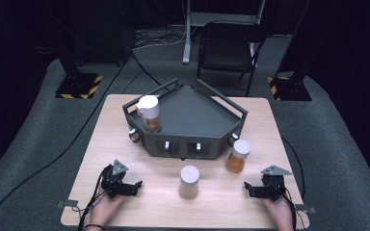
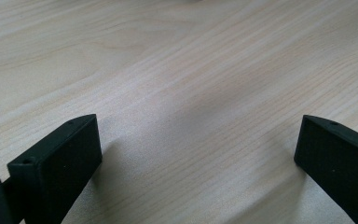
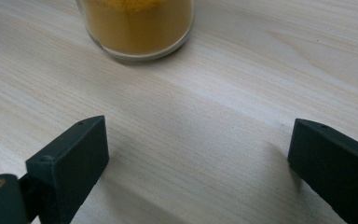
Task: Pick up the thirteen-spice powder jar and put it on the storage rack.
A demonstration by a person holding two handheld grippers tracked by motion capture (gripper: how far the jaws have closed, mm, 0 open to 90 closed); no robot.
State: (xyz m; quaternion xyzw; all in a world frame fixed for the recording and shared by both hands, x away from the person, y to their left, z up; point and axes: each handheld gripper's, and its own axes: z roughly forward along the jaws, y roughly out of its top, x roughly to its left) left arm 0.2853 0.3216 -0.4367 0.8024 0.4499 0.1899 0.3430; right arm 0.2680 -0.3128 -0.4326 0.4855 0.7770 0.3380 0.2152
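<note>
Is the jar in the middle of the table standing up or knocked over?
Standing up. The middle jar sits on its base on the table with its white cap on top.

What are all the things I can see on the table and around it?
jars of orange powder with white lids: 3; one on the tray's left corner, one at table middle front, one right of it near the tray
tray: 1, dark grey, railed, at the table's back middle
table: 1, light wood
chair: 1, black, on the floor behind the table
stand bases with yellow-black stripes: 2, floor at back left and back right
left gripper: black, jaws open, front left of the table
right gripper: black, jaws open, front right
hands: 2, at the bottom edge, left, right
</note>
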